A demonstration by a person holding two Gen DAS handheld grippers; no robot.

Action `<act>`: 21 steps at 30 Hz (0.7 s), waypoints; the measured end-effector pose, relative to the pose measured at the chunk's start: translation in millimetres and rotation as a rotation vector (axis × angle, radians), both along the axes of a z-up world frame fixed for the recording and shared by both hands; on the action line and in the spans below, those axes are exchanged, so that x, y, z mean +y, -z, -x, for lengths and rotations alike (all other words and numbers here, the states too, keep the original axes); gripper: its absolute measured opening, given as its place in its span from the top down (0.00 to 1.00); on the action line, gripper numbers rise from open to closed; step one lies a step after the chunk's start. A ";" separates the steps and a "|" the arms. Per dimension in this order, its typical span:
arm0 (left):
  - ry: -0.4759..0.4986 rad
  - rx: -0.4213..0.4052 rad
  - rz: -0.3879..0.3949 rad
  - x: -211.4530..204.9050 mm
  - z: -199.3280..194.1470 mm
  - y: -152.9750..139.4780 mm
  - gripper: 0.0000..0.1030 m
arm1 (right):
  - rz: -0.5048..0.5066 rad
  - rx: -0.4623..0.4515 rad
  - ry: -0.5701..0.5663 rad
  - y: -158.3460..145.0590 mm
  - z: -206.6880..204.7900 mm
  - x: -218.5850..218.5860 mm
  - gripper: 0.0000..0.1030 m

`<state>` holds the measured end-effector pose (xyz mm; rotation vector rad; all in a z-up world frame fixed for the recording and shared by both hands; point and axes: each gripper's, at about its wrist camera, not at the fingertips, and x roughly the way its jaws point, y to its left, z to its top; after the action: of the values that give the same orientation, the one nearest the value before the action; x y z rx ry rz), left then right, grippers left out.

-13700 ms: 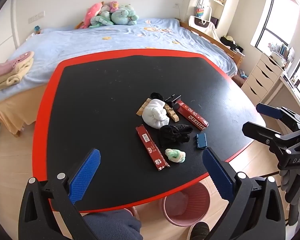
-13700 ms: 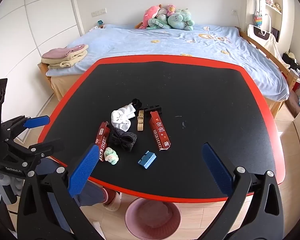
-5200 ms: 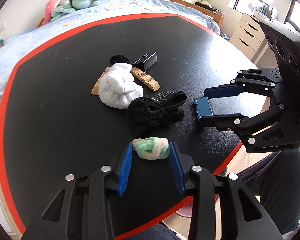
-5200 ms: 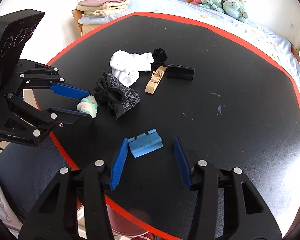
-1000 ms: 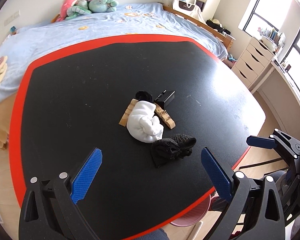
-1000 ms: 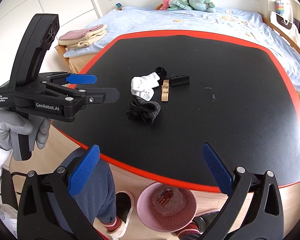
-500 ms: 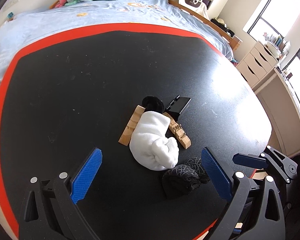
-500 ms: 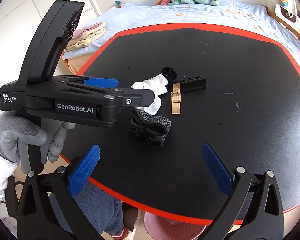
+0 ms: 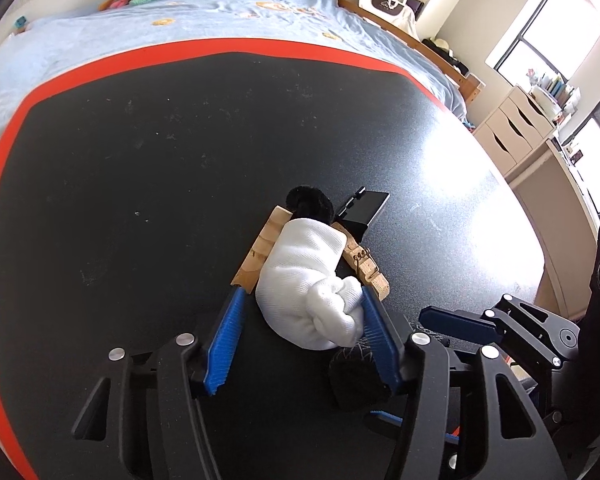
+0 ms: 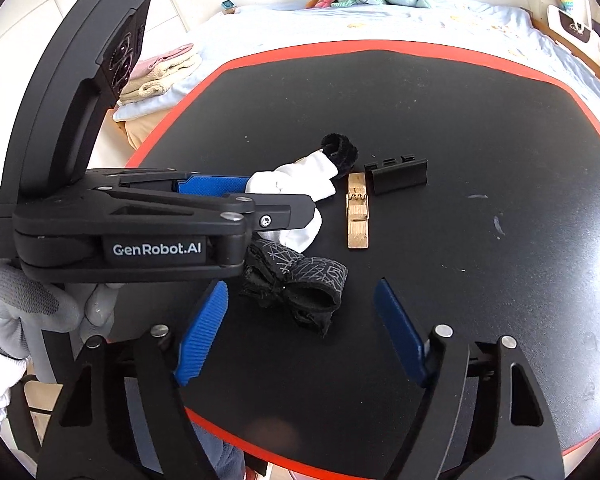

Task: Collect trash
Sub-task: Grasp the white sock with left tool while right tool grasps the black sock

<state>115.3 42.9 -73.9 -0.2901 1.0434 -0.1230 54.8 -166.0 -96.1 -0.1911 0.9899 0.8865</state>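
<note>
A rolled white sock (image 9: 306, 286) lies on the black table (image 9: 140, 168). My left gripper (image 9: 300, 334) straddles its near end, jaws half closed, the right pad touching it and a small gap at the left pad. In the right wrist view the sock (image 10: 296, 184) shows behind the left gripper's body (image 10: 148, 224). A black patterned sock (image 10: 296, 282) lies crumpled in front of my right gripper (image 10: 300, 330), which is open just short of it. The black sock (image 9: 356, 376) is partly hidden under the left gripper's right finger.
Wooden clothespins (image 9: 366, 262) (image 10: 357, 210), a black fuzzy ring (image 10: 340, 150) and a black clip (image 10: 396, 174) lie by the white sock. The table has a red rim (image 10: 380, 46). A bed (image 9: 200, 20) stands behind, drawers (image 9: 516, 128) at right.
My left gripper dropped forward onto the white sock and narrowed its jaws around it. My right gripper moved toward the black sock and narrowed too.
</note>
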 end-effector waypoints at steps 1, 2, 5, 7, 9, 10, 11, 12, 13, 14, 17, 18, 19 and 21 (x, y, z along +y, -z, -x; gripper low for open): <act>0.001 -0.001 0.001 -0.1 0.3 -0.3 0.52 | 0.002 -0.002 -0.001 0.7 0.2 1.4 0.36; 0.000 -0.004 0.000 -0.4 0.6 -0.8 0.54 | 0.007 -0.005 -0.001 1.7 1.2 1.5 0.38; 0.003 -0.006 0.000 -0.2 1.3 -1.7 0.58 | 0.004 -0.001 -0.007 2.4 3.0 0.8 0.47; 0.006 -0.007 -0.003 -0.6 2.2 -2.5 0.60 | 0.004 -0.005 -0.017 3.2 3.1 2.3 0.52; 0.005 -0.010 -0.003 -0.4 2.6 -3.6 0.63 | 0.006 -0.009 -0.018 2.9 4.3 2.5 0.54; 0.005 -0.013 -0.003 -0.2 3.4 -4.3 0.63 | 0.002 -0.005 -0.016 3.1 4.0 1.9 0.56; 0.004 -0.016 -0.003 -0.1 3.9 -5.2 0.64 | 0.000 -0.004 -0.016 3.1 3.5 1.8 0.57; 0.004 -0.018 -0.003 -0.9 3.6 -6.2 0.65 | -0.002 -0.005 -0.015 2.2 5.4 0.0 0.58; 0.003 -0.021 -0.003 -0.5 4.6 -7.4 0.65 | -0.005 -0.005 -0.015 1.7 5.8 -1.4 0.58; 0.002 -0.024 -0.003 -0.4 4.3 -8.8 0.65 | -0.006 -0.006 -0.015 1.2 6.1 -2.1 0.59; -0.001 -0.036 -0.005 0.2 6.7 -14.1 0.65 | -0.007 -0.016 -0.013 -2.0 7.3 -4.8 0.59; 0.000 -0.041 -0.006 2.6 9.4 -15.9 0.65 | -0.008 -0.018 -0.010 -4.0 8.2 -6.4 0.59; 0.001 -0.045 -0.007 2.3 10.5 -18.1 0.65 | -0.008 -0.022 -0.007 -5.9 9.0 -8.3 0.59; 0.003 -0.054 -0.011 1.3 13.6 -22.8 0.65 | -0.008 -0.028 -0.003 -9.5 10.2 -11.2 0.59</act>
<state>101.7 44.2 -51.1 -0.2735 0.9906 -0.1272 44.6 -177.2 -86.7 -0.1980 0.9597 0.8884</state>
